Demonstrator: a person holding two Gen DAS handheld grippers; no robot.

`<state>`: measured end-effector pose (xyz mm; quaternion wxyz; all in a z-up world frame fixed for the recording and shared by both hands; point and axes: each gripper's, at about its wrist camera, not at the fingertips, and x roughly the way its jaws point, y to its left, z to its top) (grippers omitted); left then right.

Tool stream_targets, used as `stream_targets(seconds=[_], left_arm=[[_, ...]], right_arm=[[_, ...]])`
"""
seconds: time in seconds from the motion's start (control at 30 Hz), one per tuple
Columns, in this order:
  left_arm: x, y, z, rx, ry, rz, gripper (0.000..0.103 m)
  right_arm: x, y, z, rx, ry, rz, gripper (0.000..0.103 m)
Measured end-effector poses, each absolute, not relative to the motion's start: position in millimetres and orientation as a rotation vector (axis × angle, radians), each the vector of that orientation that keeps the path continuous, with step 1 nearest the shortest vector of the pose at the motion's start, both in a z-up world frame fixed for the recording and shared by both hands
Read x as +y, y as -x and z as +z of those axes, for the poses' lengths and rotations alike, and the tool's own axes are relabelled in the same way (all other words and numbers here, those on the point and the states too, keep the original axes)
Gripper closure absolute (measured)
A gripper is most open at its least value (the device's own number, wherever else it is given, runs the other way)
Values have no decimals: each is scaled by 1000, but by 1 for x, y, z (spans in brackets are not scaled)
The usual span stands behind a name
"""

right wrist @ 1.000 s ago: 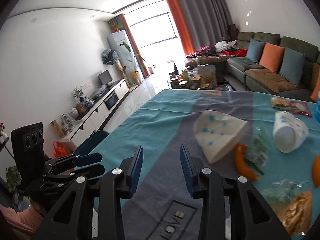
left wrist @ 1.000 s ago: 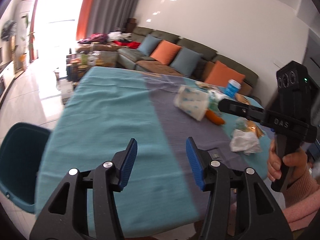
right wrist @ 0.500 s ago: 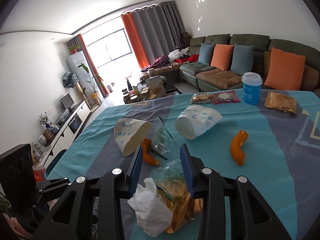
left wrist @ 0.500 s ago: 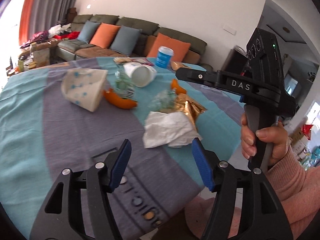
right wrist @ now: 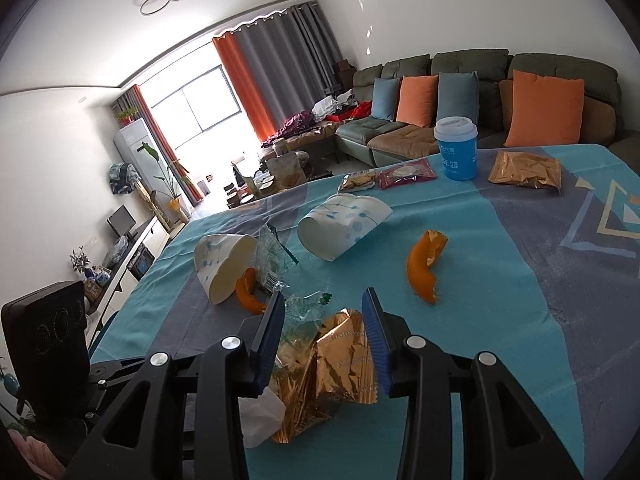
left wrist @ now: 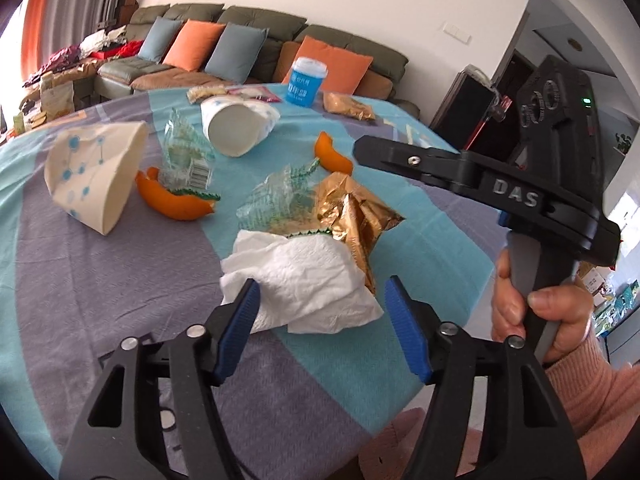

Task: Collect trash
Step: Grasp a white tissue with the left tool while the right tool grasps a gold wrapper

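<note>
A crumpled white tissue (left wrist: pixel 308 280) lies on the tablecloth beside a gold foil wrapper (left wrist: pixel 352 212) and a clear plastic wrapper (left wrist: pixel 276 200). My left gripper (left wrist: pixel 322 300) is open, its blue pads on either side of the tissue's near edge. My right gripper (right wrist: pixel 324 316) is open above the gold wrapper (right wrist: pixel 332 356); the tissue (right wrist: pixel 260 416) shows below its left finger. Two crushed paper cups (left wrist: pixel 96 176) (left wrist: pixel 236 124) and two orange peels (left wrist: pixel 176 204) (left wrist: pixel 332 156) lie farther back.
A blue lidded cup (right wrist: pixel 456 148) and snack packets (right wrist: pixel 524 168) stand at the table's far side. The right gripper's handle (left wrist: pixel 560 184) is held at the table's right edge. A sofa (right wrist: pixel 460 92) with cushions is behind the table.
Both grippers have swung from the empty side of the table to the trash pile and moved closer. The left now brackets the tissue, the right hangs over the gold wrapper.
</note>
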<state>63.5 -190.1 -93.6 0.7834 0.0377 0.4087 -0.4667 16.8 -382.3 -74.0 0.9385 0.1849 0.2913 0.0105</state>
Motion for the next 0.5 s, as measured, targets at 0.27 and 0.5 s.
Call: stream_targets(seconds=[0.27,0.5], left_arm=[[-193,-74,-107,934,-75,-993,80],[-176,-72,-98,902,-44,-995,84]], right_arm=[[-386,-14,-81,604,-400,23,65],[-385,-14,-80,604,-395,34,65]])
